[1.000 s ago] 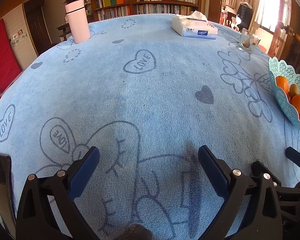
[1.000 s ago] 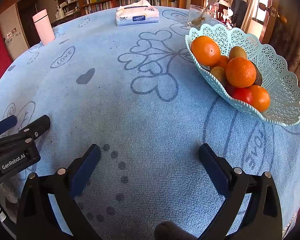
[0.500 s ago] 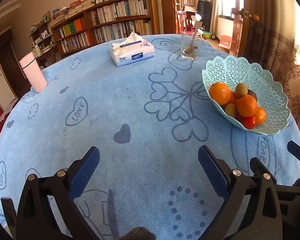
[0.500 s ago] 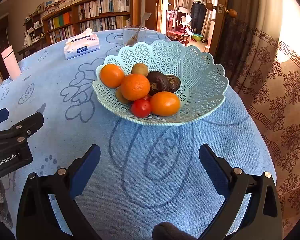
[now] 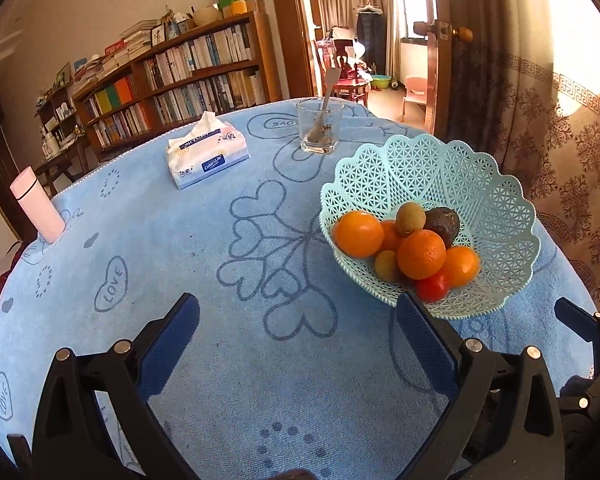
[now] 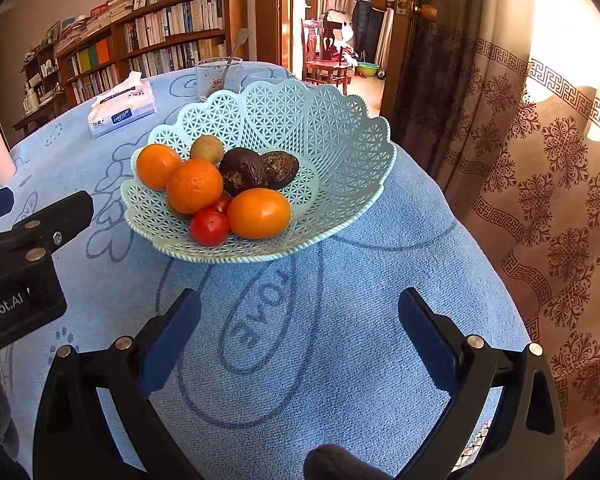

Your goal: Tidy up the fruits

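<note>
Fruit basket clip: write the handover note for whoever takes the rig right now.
Left gripper: open, empty, over the blue cloth.
Right gripper: open, empty, facing the basket.
Pale-green lattice plastic basket holds all visible fruit: oranges, small red tomatoes, two dark wrinkled avocados, brownish kiwis.
Done: nothing picked, judging by the empty grippers.
Left: all the sorting; no destination container visible.

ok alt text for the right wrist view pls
A pale blue lattice basket of oranges, tomatoes, a kiwi and two dark avocados sits on a blue heart-print tablecloth, just beyond the open right tool. The left tool shows at the left edge.
</note>
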`<state>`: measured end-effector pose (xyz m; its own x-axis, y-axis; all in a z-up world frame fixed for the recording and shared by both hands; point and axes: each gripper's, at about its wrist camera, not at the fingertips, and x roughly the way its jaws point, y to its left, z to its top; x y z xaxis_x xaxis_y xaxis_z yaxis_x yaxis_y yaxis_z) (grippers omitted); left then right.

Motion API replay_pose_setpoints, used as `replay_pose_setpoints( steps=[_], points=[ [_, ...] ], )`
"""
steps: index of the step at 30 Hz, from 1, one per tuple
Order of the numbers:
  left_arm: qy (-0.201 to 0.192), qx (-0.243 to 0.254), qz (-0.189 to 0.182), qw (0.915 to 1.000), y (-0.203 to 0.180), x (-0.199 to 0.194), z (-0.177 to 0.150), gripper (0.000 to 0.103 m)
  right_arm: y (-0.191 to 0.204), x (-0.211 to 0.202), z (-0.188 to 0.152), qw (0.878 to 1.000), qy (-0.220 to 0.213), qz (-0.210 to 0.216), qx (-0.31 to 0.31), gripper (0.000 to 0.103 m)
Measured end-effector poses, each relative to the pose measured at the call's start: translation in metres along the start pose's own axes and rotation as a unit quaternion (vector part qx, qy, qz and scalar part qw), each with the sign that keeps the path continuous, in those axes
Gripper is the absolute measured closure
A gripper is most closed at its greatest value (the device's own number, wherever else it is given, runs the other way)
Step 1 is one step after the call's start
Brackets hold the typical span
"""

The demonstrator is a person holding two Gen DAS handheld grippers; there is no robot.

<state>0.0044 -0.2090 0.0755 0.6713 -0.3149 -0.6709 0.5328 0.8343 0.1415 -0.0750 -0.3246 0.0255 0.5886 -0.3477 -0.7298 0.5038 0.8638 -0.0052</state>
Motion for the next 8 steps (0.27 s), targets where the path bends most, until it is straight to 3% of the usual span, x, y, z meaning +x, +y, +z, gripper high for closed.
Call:
replay_pose_setpoints(
  steps=[8],
  points=[
    [0.008, -0.001, 0.028, 0.9996, 0.006, 0.001, -0.009, 0.005, 0.016, 0.004, -0.008, 0.999, 0.02, 0.021, -0.012, 0.003]
  ],
)
